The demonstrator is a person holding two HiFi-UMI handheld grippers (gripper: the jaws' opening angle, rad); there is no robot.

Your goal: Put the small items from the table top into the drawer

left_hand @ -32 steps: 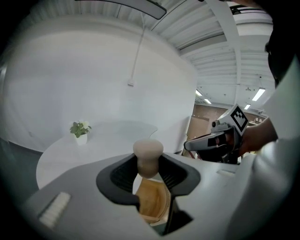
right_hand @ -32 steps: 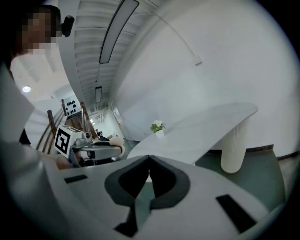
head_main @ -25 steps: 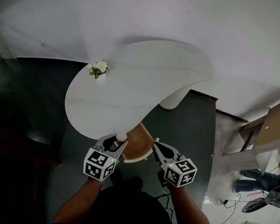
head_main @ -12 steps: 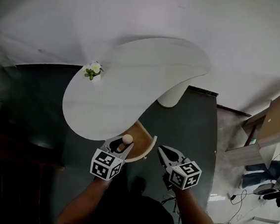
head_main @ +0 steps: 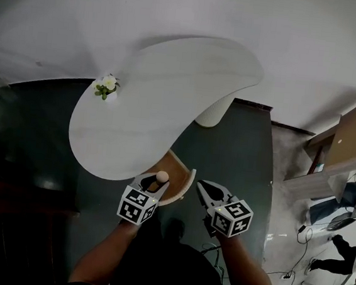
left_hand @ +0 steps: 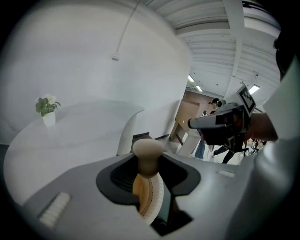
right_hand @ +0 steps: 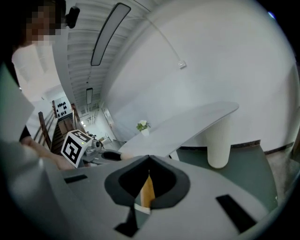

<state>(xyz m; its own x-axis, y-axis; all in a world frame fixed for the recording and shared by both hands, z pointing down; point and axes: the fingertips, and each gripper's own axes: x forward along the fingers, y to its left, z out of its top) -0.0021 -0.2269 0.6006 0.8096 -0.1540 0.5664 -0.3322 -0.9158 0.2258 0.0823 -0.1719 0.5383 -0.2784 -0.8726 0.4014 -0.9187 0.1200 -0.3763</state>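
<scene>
Left gripper (head_main: pixel 155 181) fingers clamp a pale wooden peg (left_hand: pixel 148 158) over the open drawer (head_main: pixel 187 185); next, lower and release it inside. Right gripper (head_main: pixel 203 187) fingers together, empty

Left gripper (head_main: pixel 156 179): grey shell, black-lined hollow behind the jaws.
Right gripper (head_main: pixel 201 184): same grey build, black slots on top.
Marker cubes (head_main: pixel 137 205): white, black square patterns, small lit dot.
Clothing (head_main: pixel 177 271): dark top, forearms uncovered.

Drawer (head_main: pixel 187 185) mostly hid under table top (head_main: pixel 170 100); inside unseen.
</scene>
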